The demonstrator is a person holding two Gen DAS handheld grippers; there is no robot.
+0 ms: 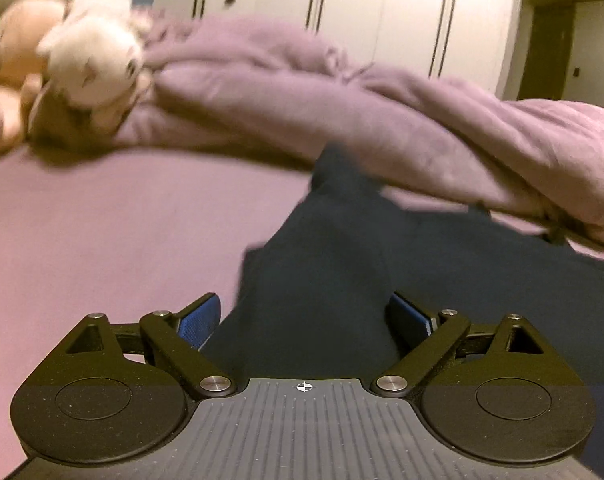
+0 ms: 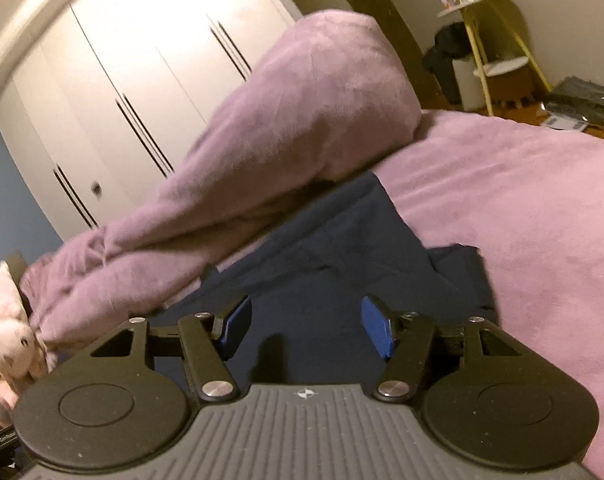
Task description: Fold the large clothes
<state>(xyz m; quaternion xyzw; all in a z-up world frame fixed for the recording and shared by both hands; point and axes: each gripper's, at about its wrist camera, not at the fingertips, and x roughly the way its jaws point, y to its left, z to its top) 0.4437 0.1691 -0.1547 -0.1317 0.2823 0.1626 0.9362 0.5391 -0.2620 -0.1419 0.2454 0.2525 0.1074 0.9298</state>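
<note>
A dark navy garment (image 1: 342, 264) lies spread on a pink-purple bed sheet (image 1: 102, 232). My left gripper (image 1: 306, 320) is open, its blue-padded fingers (image 1: 200, 318) either side of a raised fold of the garment near its left edge. In the right wrist view the same navy garment (image 2: 342, 248) lies in front of my right gripper (image 2: 306, 326), which is open just above the cloth with nothing between its pads (image 2: 376, 330).
A bunched purple blanket (image 1: 342, 100) (image 2: 302, 120) lies along the garment's far side. Plush toys (image 1: 90, 52) (image 2: 10, 336) sit at the bed's head end. White wardrobe doors (image 2: 122, 80) stand behind. A yellow-legged side table (image 2: 498, 40) stands past the bed's foot.
</note>
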